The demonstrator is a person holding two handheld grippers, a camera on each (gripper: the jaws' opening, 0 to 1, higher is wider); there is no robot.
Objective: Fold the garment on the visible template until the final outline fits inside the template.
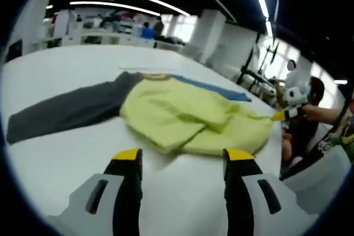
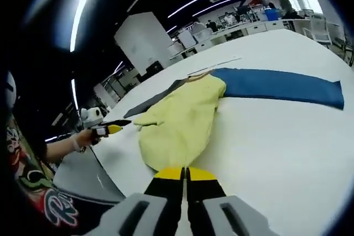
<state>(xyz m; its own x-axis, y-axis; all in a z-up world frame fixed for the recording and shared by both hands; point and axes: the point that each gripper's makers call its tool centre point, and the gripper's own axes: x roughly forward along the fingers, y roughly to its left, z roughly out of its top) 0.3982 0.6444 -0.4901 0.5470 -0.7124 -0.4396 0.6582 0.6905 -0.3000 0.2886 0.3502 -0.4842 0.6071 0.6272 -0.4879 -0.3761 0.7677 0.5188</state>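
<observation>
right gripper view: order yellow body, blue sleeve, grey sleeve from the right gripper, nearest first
1. Yellow body: its hem sits at the tips of the right gripper.
2. Blue sleeve: farther, to the right.
3. Grey sleeve: farthest, behind the body, left.

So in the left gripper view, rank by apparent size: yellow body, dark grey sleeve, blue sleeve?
1. Yellow body, clearly largest.
2. Dark grey sleeve, a long band.
3. Blue sleeve, a thin strip, but it lies behind the yellow body and farther from the camera, so it is probably bigger than it looks.

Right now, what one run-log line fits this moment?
left gripper: open, off cloth | right gripper: shut on yellow-green garment hem | grey sleeve, blue sleeve: spread on white table
</observation>
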